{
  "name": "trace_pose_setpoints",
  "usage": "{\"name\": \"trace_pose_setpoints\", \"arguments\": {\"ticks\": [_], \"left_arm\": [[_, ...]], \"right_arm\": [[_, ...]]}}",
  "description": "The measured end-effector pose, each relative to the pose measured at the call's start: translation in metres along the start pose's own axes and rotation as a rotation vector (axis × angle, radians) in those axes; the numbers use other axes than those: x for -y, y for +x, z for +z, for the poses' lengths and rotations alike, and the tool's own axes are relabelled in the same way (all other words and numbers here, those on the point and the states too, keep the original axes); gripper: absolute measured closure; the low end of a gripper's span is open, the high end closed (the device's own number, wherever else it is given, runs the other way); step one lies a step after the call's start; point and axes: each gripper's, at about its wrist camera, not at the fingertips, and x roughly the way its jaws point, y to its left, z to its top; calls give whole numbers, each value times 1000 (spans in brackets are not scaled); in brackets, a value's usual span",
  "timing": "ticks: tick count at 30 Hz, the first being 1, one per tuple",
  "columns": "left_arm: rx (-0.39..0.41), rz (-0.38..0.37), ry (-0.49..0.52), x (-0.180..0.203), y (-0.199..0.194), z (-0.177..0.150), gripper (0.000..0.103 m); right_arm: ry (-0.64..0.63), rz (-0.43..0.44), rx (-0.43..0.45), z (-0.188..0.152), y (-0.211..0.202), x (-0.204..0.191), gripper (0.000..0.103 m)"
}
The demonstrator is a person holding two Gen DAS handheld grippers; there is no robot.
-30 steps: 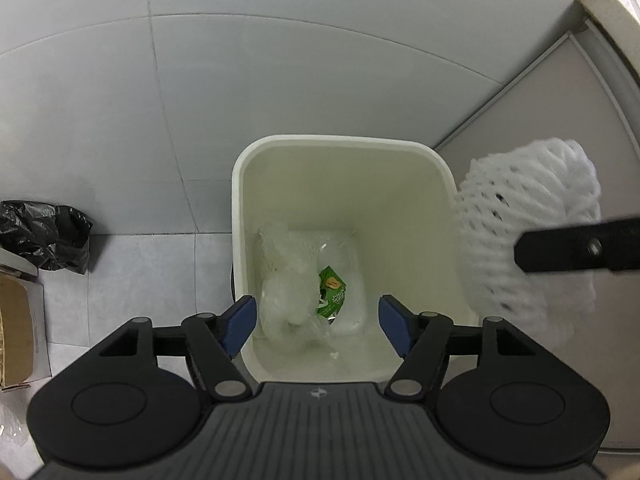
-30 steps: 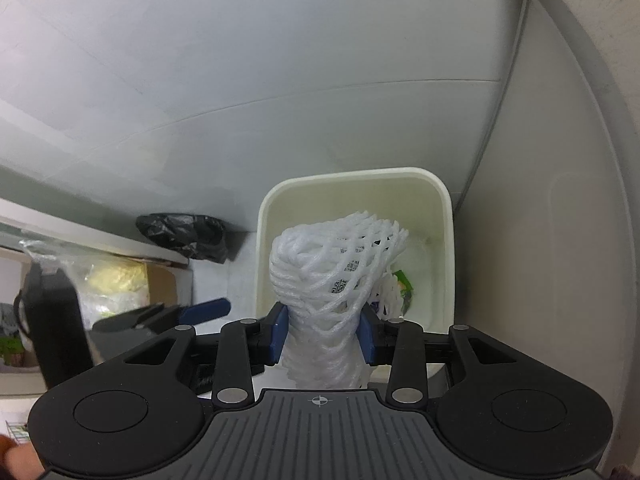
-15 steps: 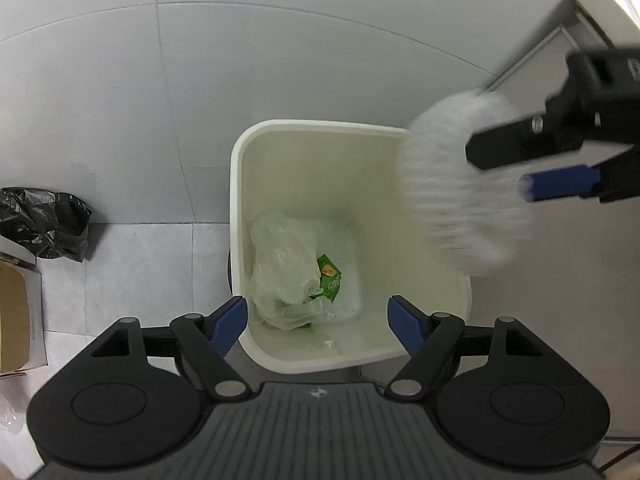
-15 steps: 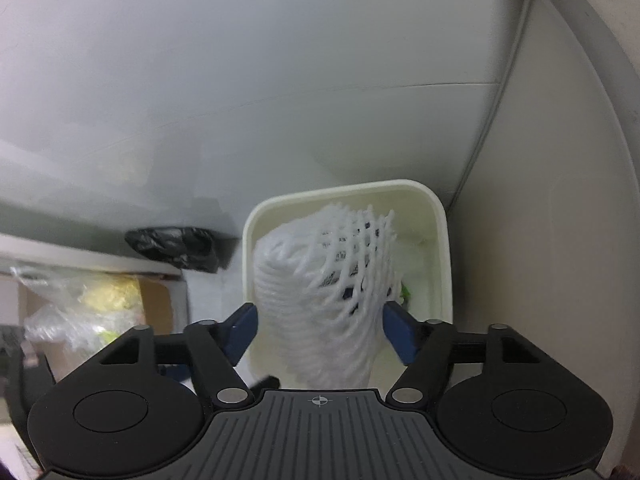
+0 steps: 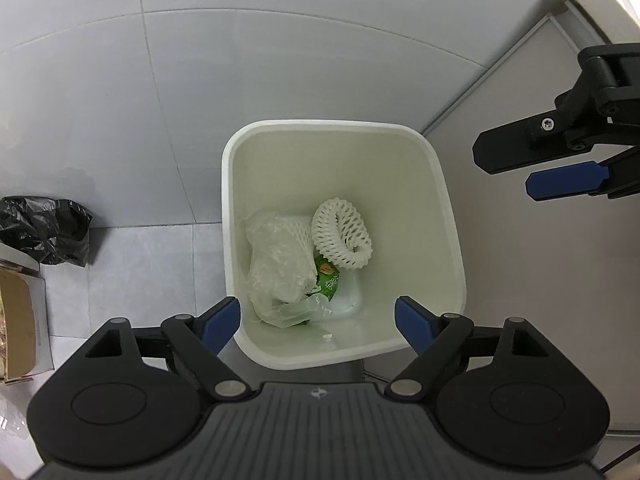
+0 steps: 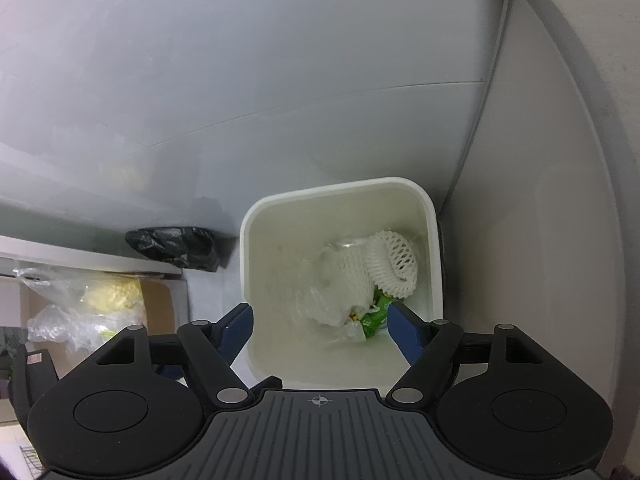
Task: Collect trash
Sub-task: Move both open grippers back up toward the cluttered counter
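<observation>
You have the bin (image 5: 448,216) on the floor (image 5: 132,264), backed against the wall (image 5: 280,60), with a panel (image 5: 540,260) along its right side. In the bin: the foam net (image 5: 342,236) lies on top toward the right, leaning on a plastic bag (image 5: 280,268) to its left, a wrapper (image 5: 328,276) wedged under and between them. Left of the bin, well apart, a bag (image 5: 44,228) sits at the wall's foot; nearer you, a box (image 5: 20,312) stands before it. Your left gripper (image 5: 318,320) hangs over the bin's near rim, its jaws opening with nothing between them; your right gripper (image 5: 532,168) hangs above the bin's right side.
</observation>
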Motion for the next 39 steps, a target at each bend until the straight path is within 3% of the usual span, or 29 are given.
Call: {"name": "trace_pose_setpoints", "arguments": {"ticks": [12,21,30,39], "left_arm": [[14,16,43,8,-18,3,8],[3,39,102,16,-32,-6,4],[18,45,121,23,-55,-7,1],[64,36,107,39,-83,-3,1]], "right_arm": [[-17,27,45,-9,-26,2,22],[-69,73,104,-22,-56,-5,19],[-141,127,253,-49,-115,-10,13],[-166,80,399,-81,-171,4,11]]}}
